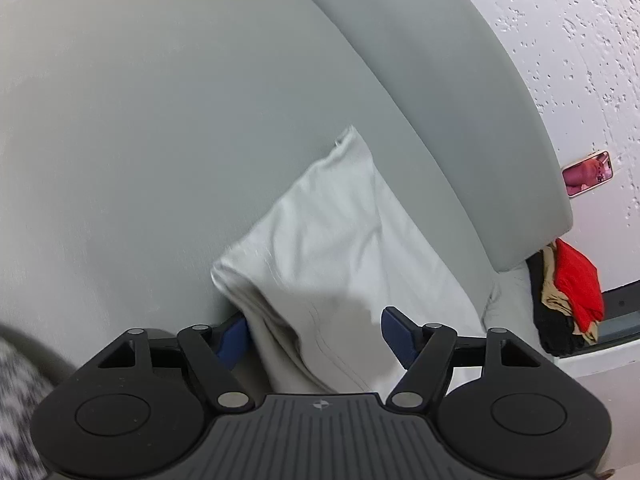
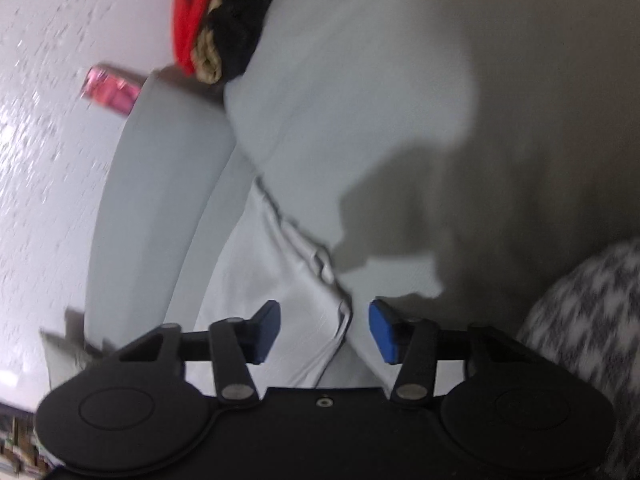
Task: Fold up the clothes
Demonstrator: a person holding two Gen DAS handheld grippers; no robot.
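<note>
Both claws are held apart astride the pale folded garment (image 1: 332, 248) on the grey couch (image 1: 140, 140): left gripper (image 1: 314, 334) over its near end, right gripper (image 2: 324, 330) seemingly over the blurred side hem, garment running away lengthwise.

My pale grey-white cotton garment (image 1: 340, 240) lies partly folded and wrinkly on the soft grey cushion (image 1: 140, 120), its edge bunched up.

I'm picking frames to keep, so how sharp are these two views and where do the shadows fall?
Left wrist view: mostly sharp, the white garment slightly smeared at its left edge, fisheye bending the sofa cushion. Right wrist view: motion-blurred throughout, with a dark shadow across the cushion above the right hand-held gripper.
</note>
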